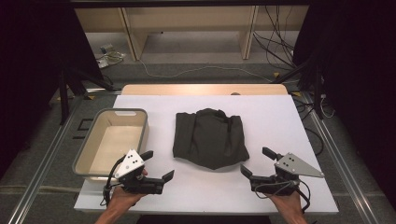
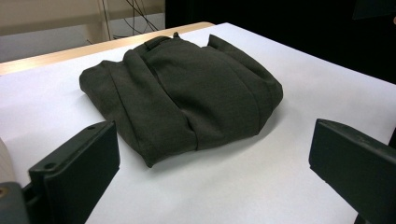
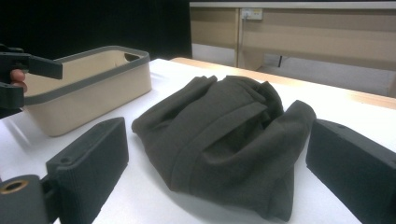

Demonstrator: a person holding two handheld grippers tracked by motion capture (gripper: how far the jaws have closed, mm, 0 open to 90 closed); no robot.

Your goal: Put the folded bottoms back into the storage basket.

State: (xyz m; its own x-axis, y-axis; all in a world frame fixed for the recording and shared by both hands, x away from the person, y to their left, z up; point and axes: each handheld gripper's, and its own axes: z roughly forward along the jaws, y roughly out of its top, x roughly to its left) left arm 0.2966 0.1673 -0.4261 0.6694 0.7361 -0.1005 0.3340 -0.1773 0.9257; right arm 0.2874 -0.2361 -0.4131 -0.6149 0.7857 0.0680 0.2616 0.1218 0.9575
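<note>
Dark folded garment (image 1: 210, 137) mid-table | beige bin (image 1: 113, 138) left, apart | path clear

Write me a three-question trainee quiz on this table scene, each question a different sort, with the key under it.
1. True or false: the folded dark garment lies inside the beige bin.
2. Multiple choice: how do the left gripper and the right gripper stand? A) both open with nothing between the jaws B) both shut on the garment C) left open, right shut on the bin
3. Fill in: seen from the high view, the bin stands to the ____ of the garment.

Key:
1. False: it lies on the white tabletop, apart from the bin.
2. A
3. left
</note>
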